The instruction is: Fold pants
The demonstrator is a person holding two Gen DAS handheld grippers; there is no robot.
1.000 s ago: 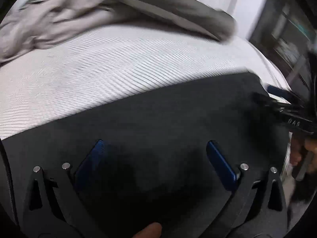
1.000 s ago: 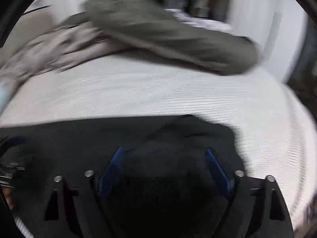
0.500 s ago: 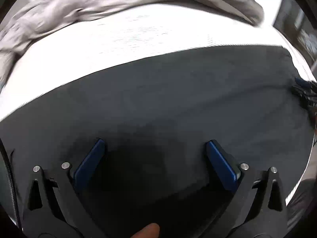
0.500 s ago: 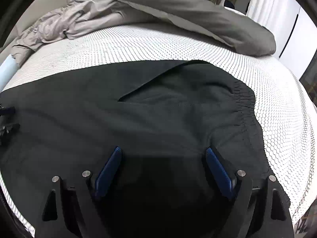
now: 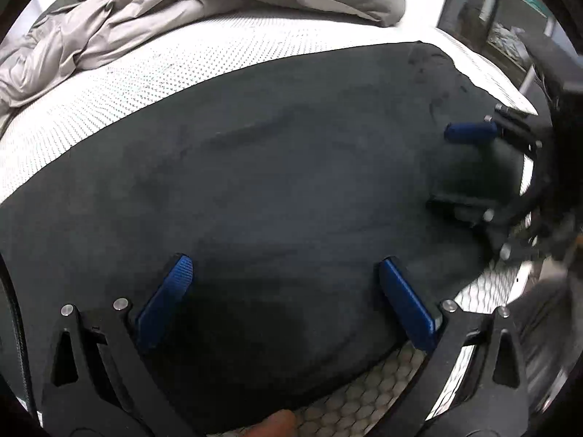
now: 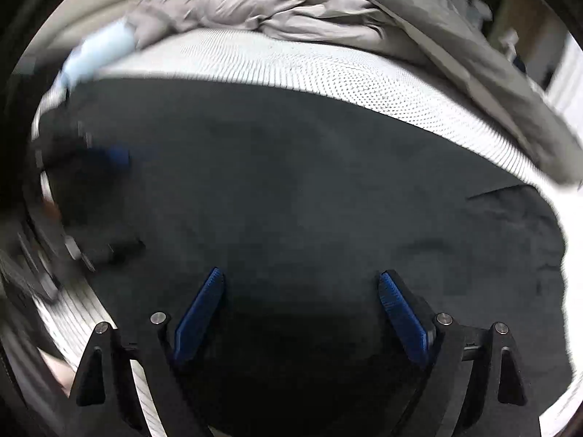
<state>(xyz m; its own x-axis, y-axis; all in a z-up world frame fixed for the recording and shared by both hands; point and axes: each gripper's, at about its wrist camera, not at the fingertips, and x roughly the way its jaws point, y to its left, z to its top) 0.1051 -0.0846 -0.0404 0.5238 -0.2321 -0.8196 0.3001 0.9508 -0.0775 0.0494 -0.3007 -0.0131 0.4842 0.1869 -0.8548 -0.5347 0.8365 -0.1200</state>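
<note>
Dark pants [image 5: 291,182] lie spread flat on the white textured mattress [image 5: 138,76]; they fill most of the right wrist view too [image 6: 291,189]. My left gripper [image 5: 284,266] is open, its blue pads just above the pants near the front edge, holding nothing. My right gripper [image 6: 300,280] is open above the pants and empty. The right gripper also shows at the right of the left wrist view [image 5: 470,167], open over the cloth. The left gripper shows blurred at the left of the right wrist view [image 6: 109,200].
A crumpled grey duvet [image 5: 145,11] lies across the back of the bed, also in the right wrist view [image 6: 328,7]. A pale blue item [image 6: 98,54] sits at the mattress's far left. Furniture [image 5: 510,18] stands beyond the right edge.
Both grippers have swung toward each other over the pants, so each now sees the other. Both stay open. The pants lie as before.
</note>
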